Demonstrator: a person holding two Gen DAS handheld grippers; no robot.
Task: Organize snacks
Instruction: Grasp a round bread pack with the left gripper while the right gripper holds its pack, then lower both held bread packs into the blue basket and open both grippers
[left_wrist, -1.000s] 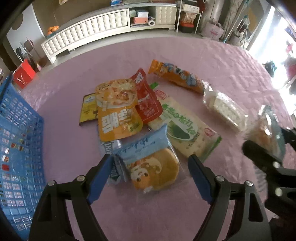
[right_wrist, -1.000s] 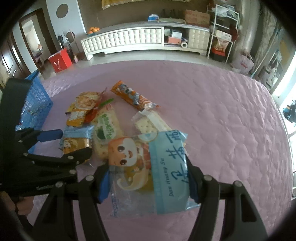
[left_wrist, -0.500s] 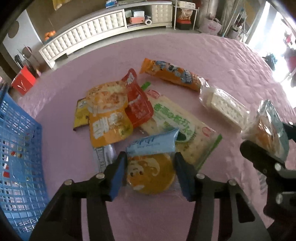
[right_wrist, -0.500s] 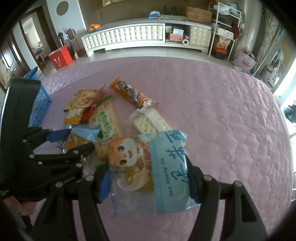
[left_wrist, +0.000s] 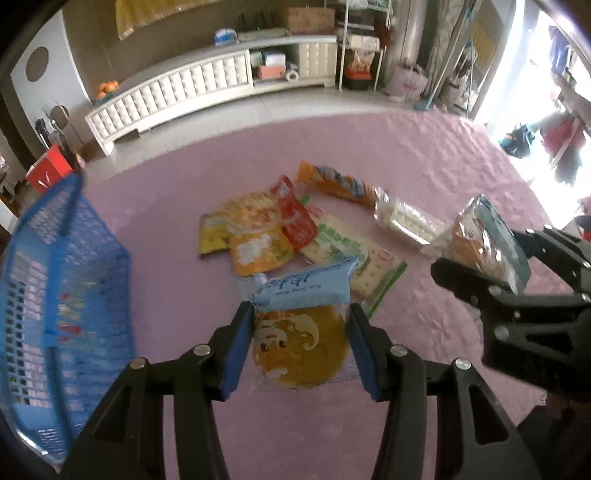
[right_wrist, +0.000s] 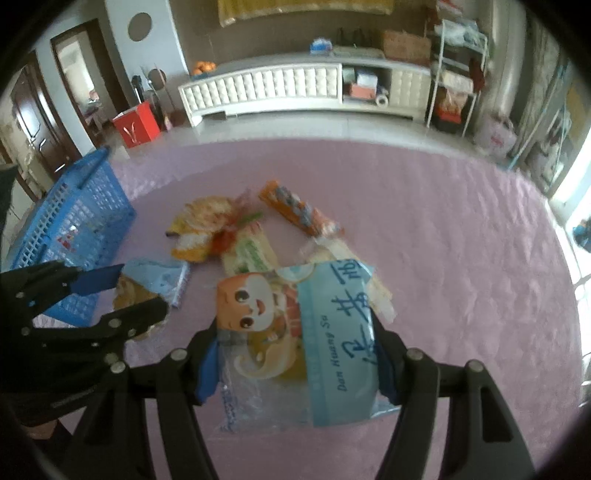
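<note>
Blue basket (left_wrist: 62, 295) at the left edge of the pink quilted surface (left_wrist: 424, 155), cut off by the frame and smeared with blur. Broad bare quilt on the far and right sides. Loose snack pile (left_wrist: 280, 229) mid-surface, packets overlapping (print too soft to read). Left gripper (left_wrist: 301, 334) pinching a round cake packet (left_wrist: 301, 343) clear of the quilt, blue band pointing away, long axis along the fingers. Right gripper (right_wrist: 295, 354) clamped on a second cake packet (right_wrist: 295, 332), cartoon face leftward, blue band right, long axis crosswise, lower corner hidden behind the right finger.
</note>
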